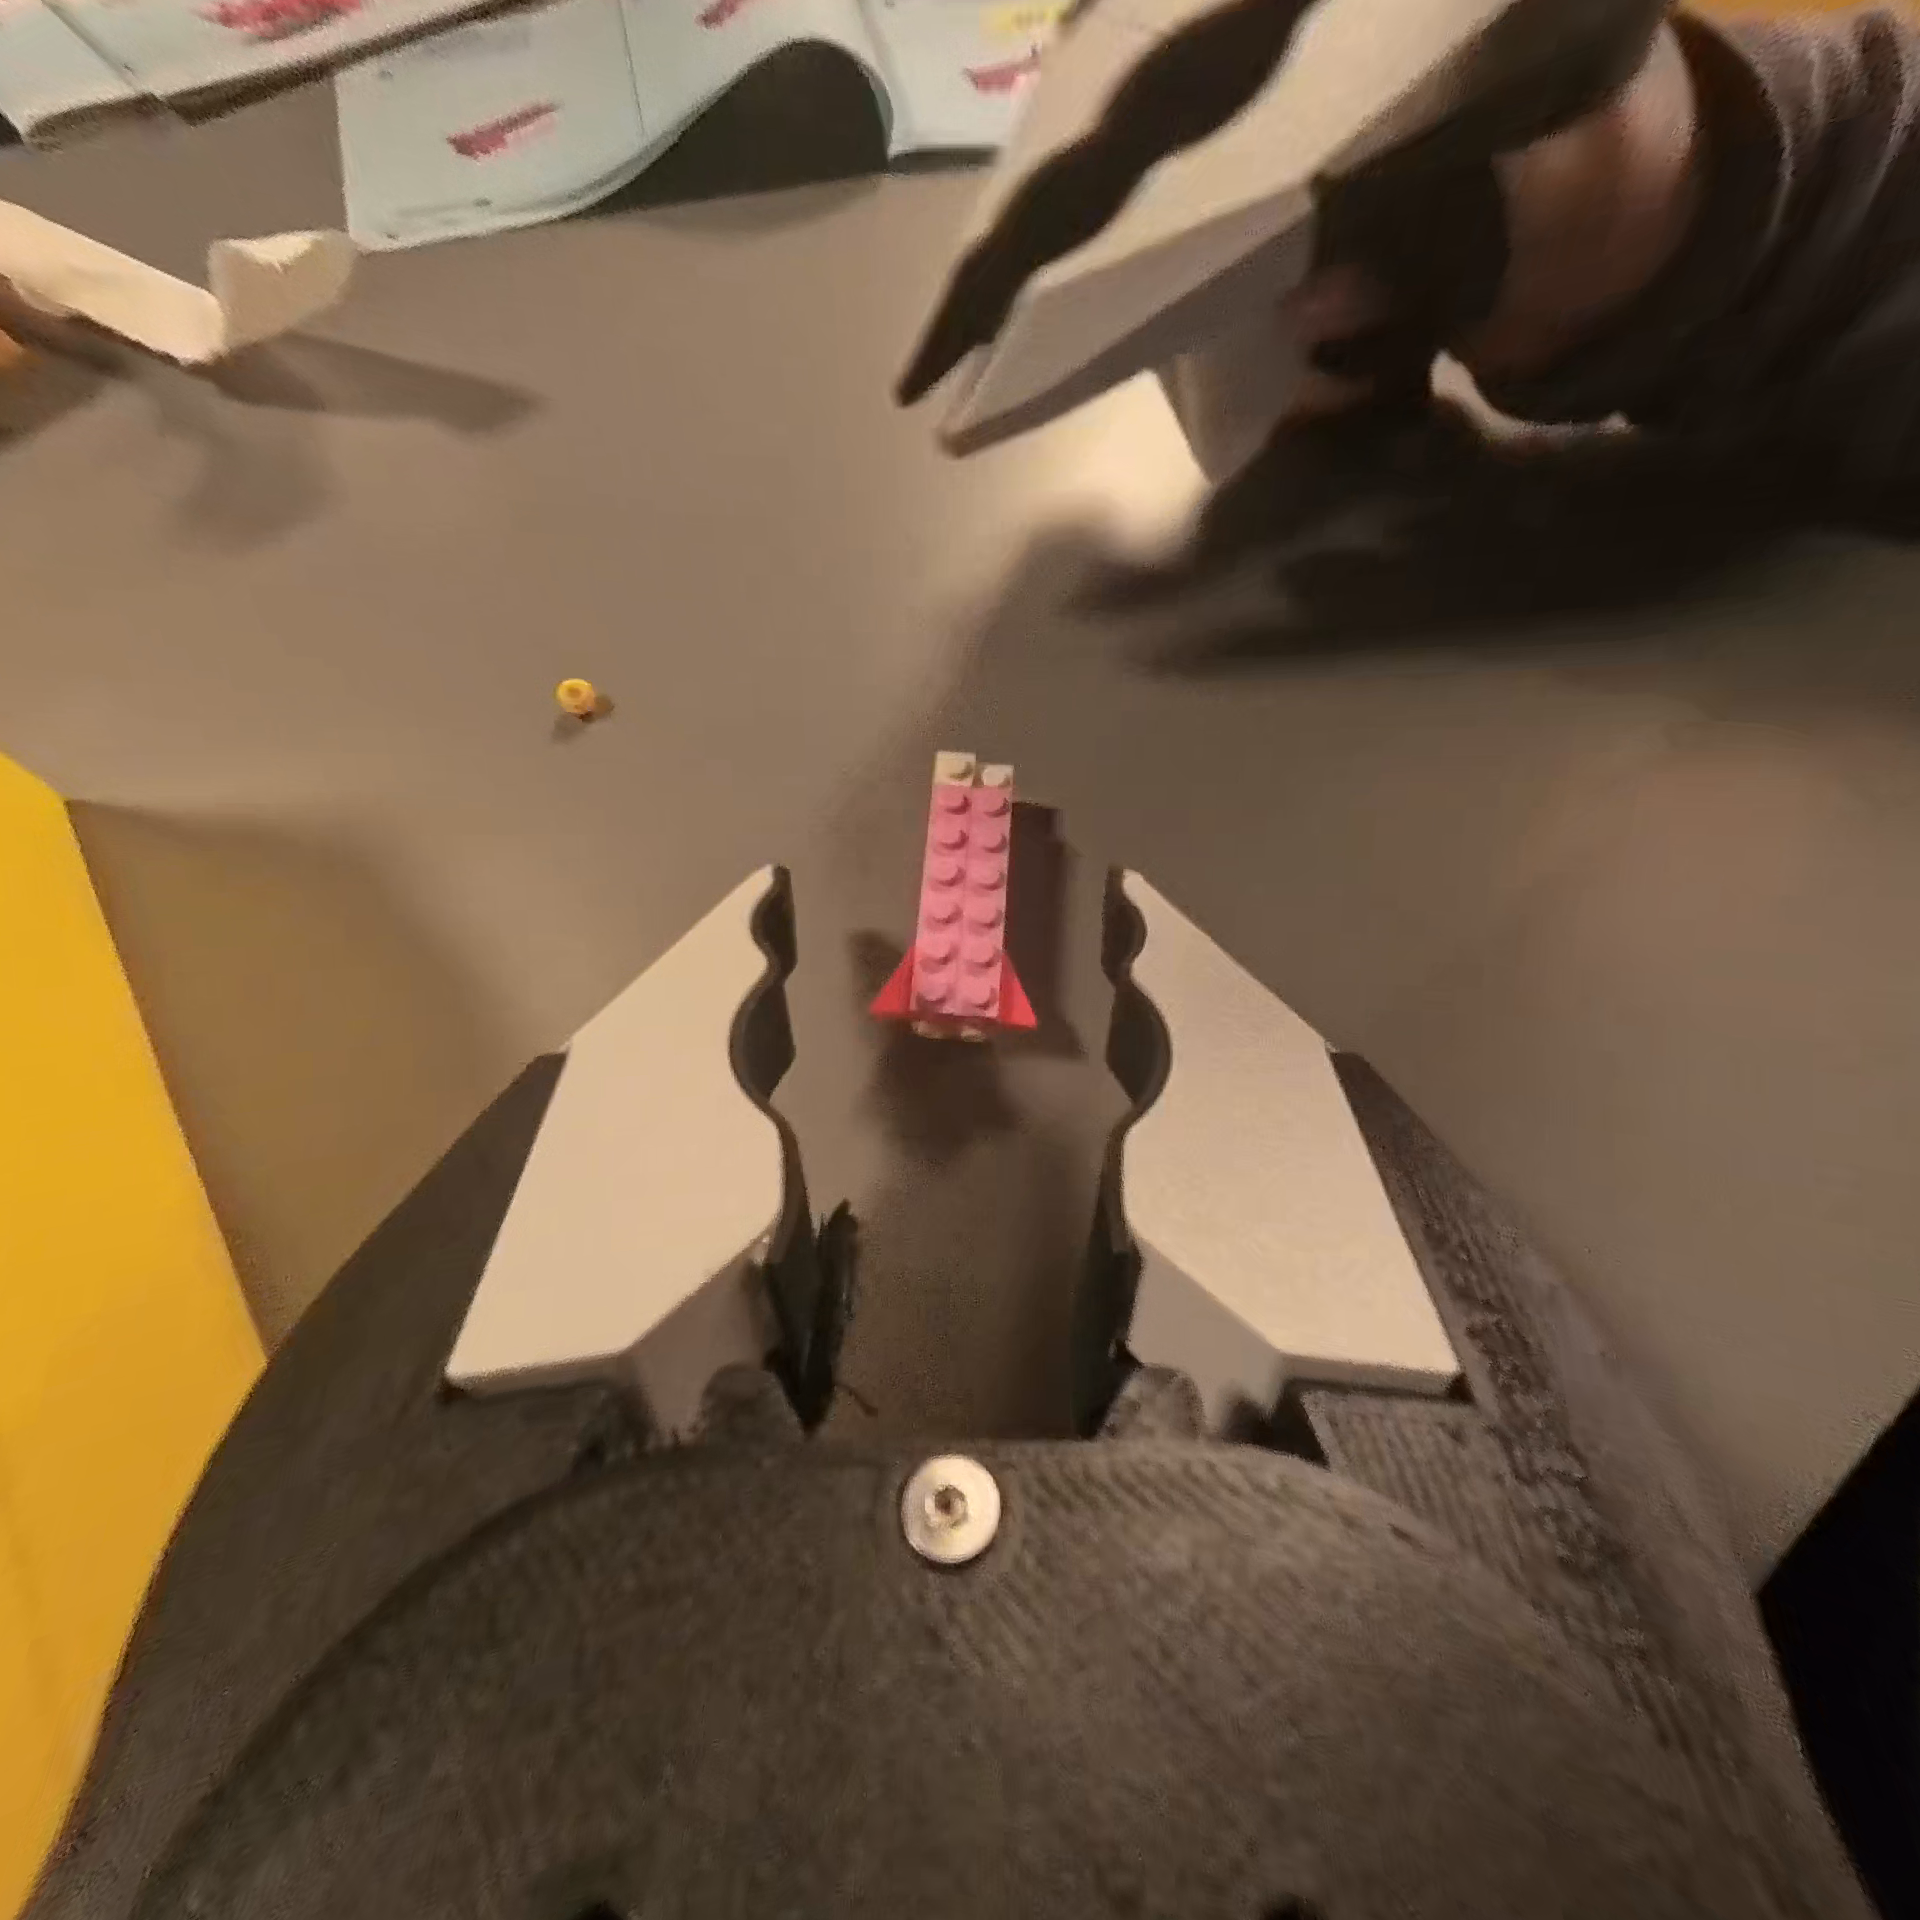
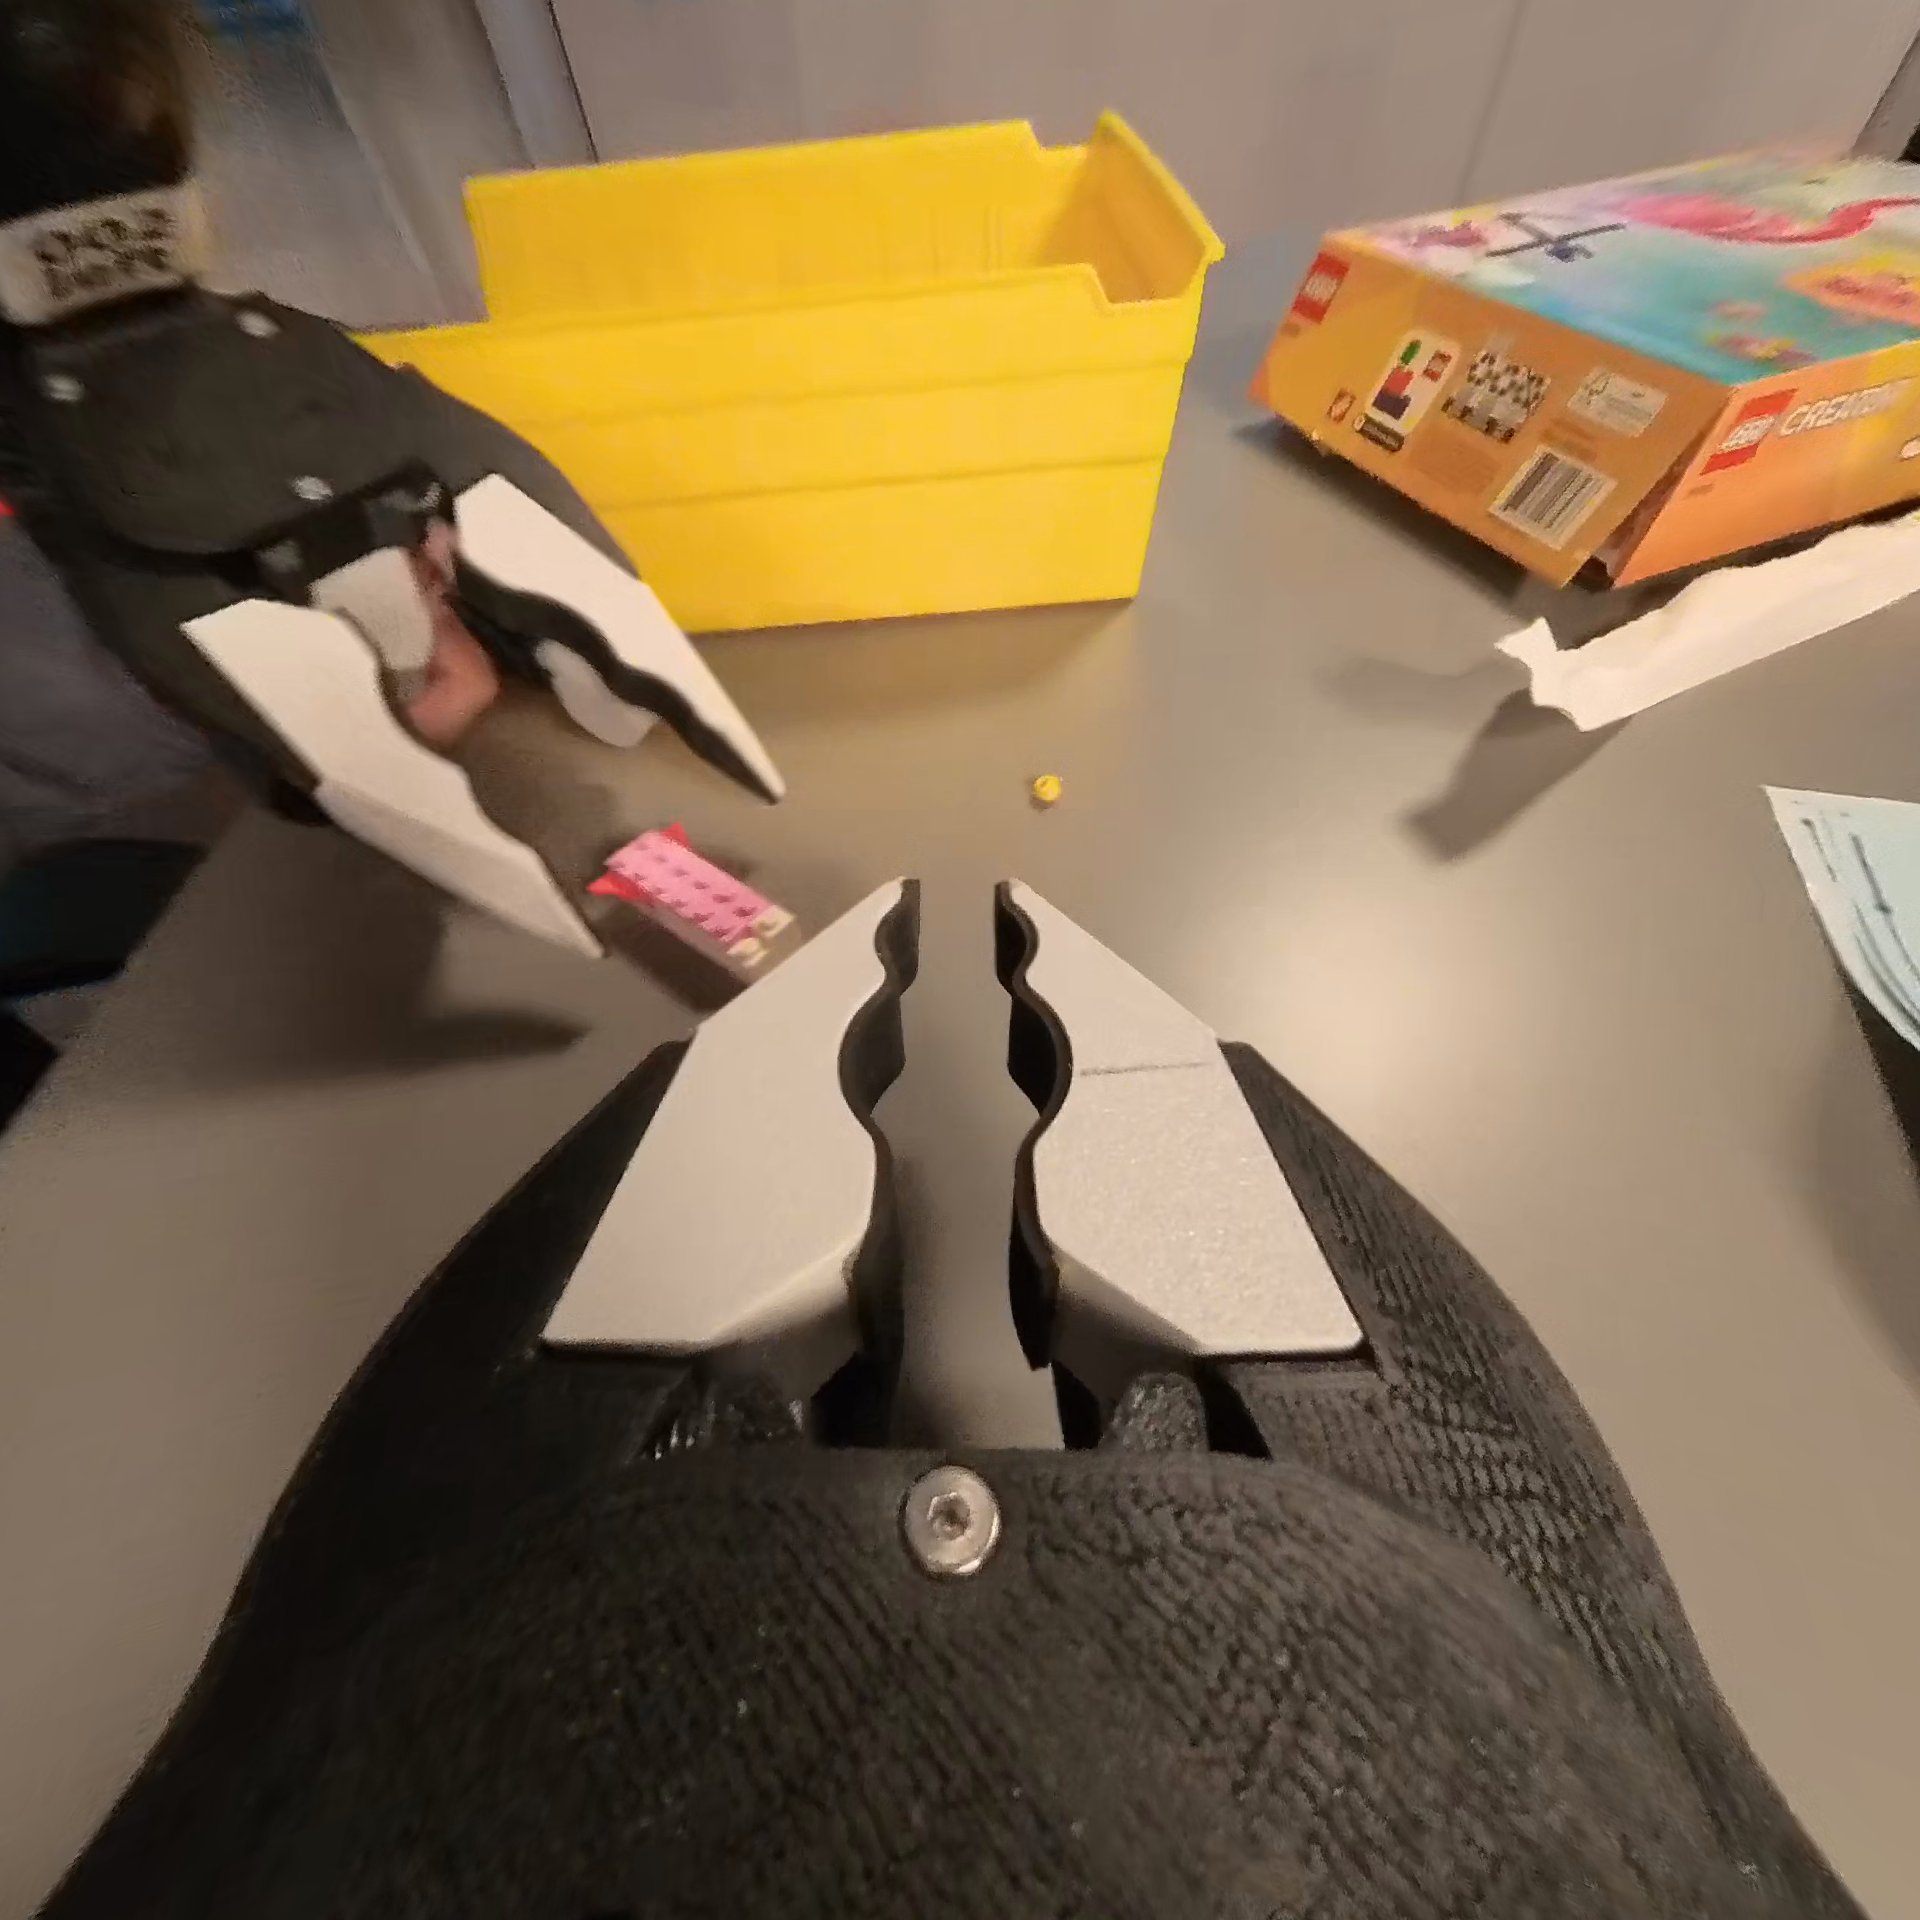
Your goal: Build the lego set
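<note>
1. The desk (image 2: 1351, 1039), grey, carries everything I see.
2. The yellow bin (image 2: 831, 416) stands at the far side, open on top; the printed box (image 2: 1558, 395) lies to its right, torn white paper (image 2: 1704, 634) beside it.
3. My left gripper (image 1: 945, 894) hovers with fingers released, spread wide; the brick model lies between them, touching neither pad.
4. My right gripper (image 2: 956, 899) has fingers parted narrowly, holding nothing, just beside the model's pale end.
5. The pink brick model (image 1: 966, 894), with red fins, lies flat on the desk. I judge a clean grip needs both pads square on its long sides.
6. A small yellow stud (image 2: 1047, 788) sits apart.
</note>
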Action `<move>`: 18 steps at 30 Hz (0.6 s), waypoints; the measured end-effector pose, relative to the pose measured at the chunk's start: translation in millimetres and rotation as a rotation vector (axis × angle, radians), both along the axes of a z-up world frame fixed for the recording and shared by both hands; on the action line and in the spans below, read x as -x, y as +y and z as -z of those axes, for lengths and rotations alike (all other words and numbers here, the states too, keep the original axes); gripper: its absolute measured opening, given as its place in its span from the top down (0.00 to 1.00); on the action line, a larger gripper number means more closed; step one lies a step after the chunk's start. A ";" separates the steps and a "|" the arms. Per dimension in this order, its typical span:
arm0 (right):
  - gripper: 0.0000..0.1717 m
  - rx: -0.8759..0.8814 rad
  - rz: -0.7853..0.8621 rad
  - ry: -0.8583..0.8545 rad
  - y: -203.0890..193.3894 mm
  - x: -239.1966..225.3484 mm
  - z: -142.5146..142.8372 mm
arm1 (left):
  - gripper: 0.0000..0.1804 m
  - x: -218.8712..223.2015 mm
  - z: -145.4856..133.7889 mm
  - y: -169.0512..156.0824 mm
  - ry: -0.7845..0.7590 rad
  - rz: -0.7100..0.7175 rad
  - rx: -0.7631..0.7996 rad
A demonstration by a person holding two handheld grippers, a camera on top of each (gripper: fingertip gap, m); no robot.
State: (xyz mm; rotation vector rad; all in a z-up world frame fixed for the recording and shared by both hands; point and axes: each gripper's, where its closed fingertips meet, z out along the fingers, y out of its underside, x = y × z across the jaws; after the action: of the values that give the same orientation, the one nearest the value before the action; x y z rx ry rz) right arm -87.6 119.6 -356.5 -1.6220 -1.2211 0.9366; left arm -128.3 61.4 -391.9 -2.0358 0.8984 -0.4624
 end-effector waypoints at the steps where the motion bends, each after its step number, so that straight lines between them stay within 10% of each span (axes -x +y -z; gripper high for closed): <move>1: 0.93 -0.007 -0.004 -0.026 5.1 7.0 3.2 | 0.68 0.2 4.3 0.4 0.020 0.001 0.007; 18: 0.98 -0.002 -0.144 -0.291 26.8 69.9 42.1 | 0.89 -3.0 15.7 -4.8 0.098 0.065 0.016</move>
State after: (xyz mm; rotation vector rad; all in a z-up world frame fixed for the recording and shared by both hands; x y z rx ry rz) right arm -157.5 146.4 -398.6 -1.7303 -1.5532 0.8039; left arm -125.2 56.6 -407.5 -2.0639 1.0252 -0.4090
